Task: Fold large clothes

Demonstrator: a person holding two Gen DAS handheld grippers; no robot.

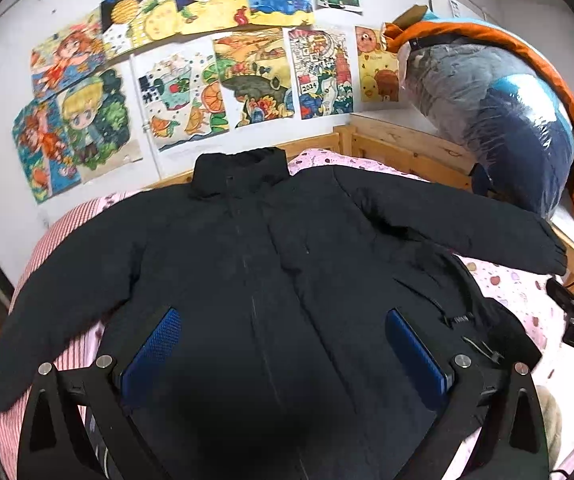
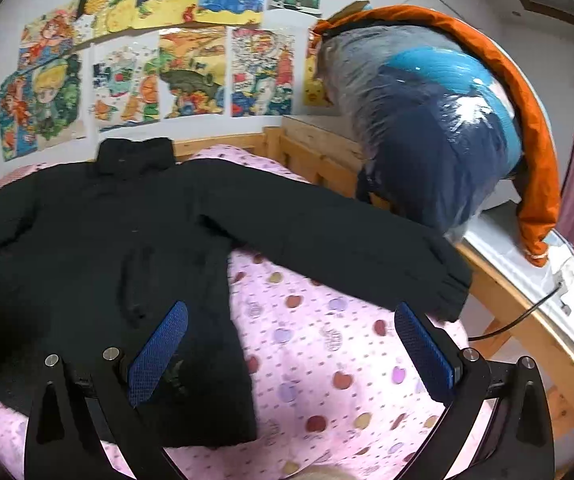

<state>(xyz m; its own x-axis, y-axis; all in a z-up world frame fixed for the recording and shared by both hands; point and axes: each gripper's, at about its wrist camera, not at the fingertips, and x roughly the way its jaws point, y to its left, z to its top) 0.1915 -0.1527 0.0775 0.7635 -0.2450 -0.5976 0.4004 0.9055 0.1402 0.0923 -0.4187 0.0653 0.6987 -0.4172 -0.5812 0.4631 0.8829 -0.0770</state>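
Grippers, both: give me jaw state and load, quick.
Left gripper: jaws open, empty, over the black jacket.
Right gripper: jaws open, empty, above the pink bedspread.

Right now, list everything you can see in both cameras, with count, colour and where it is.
jacket: one, black, spread flat on the bed, sleeves out to both sides
bedspread: one, pink with coloured spots, under the jacket
striped sheet: one, pink and white, at the bed's left side
bed frame: one, light wood, along the wall
drawings: about a dozen, multicoloured, stuck on the white wall
bagged bedding: one bundle, blue, grey and orange, in clear plastic on the shelf at right
cable: one, black, hanging off the shelf
left tool: one, black with blue pads, open over the jacket
right tool: one, same colours, open over jacket edge and bedspread
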